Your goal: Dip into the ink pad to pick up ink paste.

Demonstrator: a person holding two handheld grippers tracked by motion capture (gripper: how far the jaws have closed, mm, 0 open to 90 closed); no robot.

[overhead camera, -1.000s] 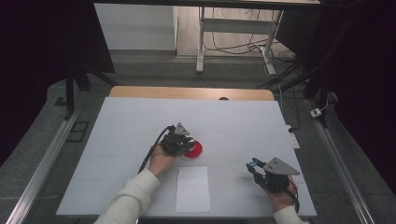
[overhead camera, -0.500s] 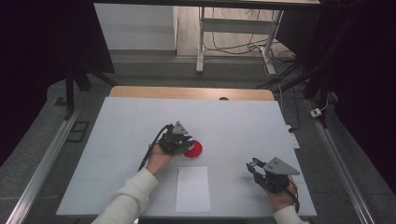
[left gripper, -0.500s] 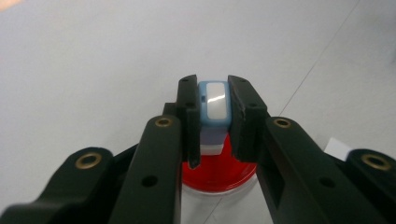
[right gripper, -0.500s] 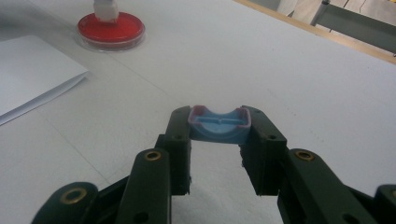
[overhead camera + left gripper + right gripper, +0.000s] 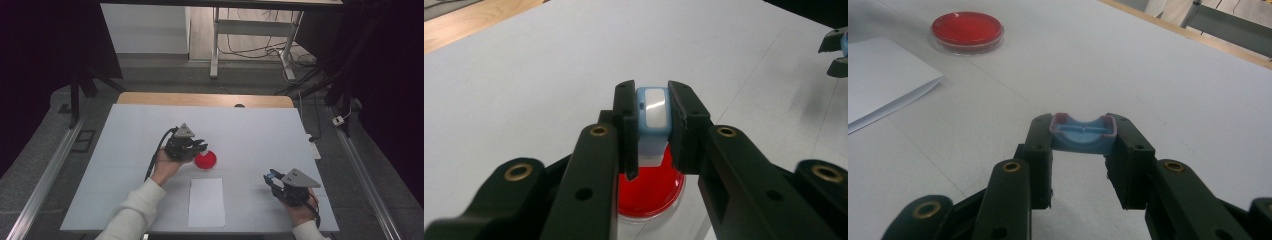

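Blue-capped piece held directly over the red dish

Left gripper (image 5: 651, 150) was pinching a small blue-and-white piece (image 5: 652, 112), jaws pressed against its two sides. The piece stood upright between my fingertips, its long axis running along the jaws, white lower end pointing down. Just beyond and below it lay the red dish (image 5: 651, 192), so from my left gripper the dish sat straight ahead and under the tip, not off to either side. In the high view the left gripper (image 5: 199, 148) hung at the dish's (image 5: 205, 160) near-left rim, about mid-table (image 5: 260, 130). I could not tell whether the piece touched the red surface or hovered above it.

Right gripper (image 5: 1083, 150) was clamped on a small blue cap-like part (image 5: 1083, 132), hollow side up. It sat near the table's front right corner (image 5: 274, 178), well apart from the dish (image 5: 967, 29), which lay far across from it. The white sheet (image 5: 206, 202) lay at the front edge between my hands.

Judgement: left hand was much the nearer; the move ahead looked like a straight lowering, no sideways correction needed.
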